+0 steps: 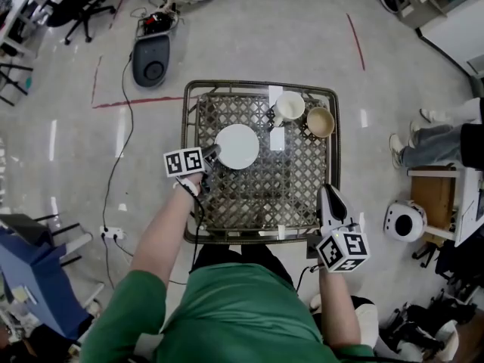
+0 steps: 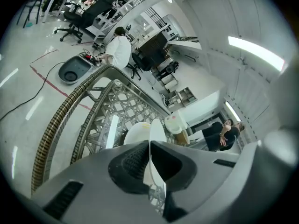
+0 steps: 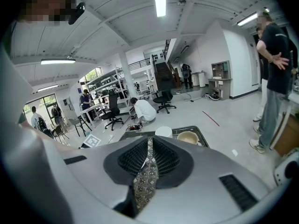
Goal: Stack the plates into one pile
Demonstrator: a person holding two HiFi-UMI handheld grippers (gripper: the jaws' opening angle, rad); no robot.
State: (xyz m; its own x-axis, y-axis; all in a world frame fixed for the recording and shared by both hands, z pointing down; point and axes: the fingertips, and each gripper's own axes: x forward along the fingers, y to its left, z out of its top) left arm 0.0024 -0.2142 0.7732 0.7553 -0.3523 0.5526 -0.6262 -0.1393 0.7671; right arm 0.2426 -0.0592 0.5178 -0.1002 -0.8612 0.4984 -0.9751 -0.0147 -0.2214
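A white plate [image 1: 238,145] lies over the middle left of the lattice table [image 1: 257,86]. My left gripper [image 1: 212,154] is at its left rim and is shut on it. In the left gripper view that plate [image 2: 157,129] runs edge-on between the jaws of the left gripper [image 2: 149,146]. A second white plate [image 2: 132,135] shows just beyond and below it. In the head view the two read as one disc. My right gripper [image 1: 326,190] hovers at the table's front right edge, shut and holding nothing. In its own view the right gripper [image 3: 149,143] shows only a thin slit with the lattice behind.
A white cup [image 1: 290,106] and a tan bowl [image 1: 320,122] stand at the table's far right, and a white card [image 1: 277,138] lies in front of them. A dark round device [image 1: 151,59] sits on the floor at far left. A person's legs [image 1: 435,141] stand to the right.
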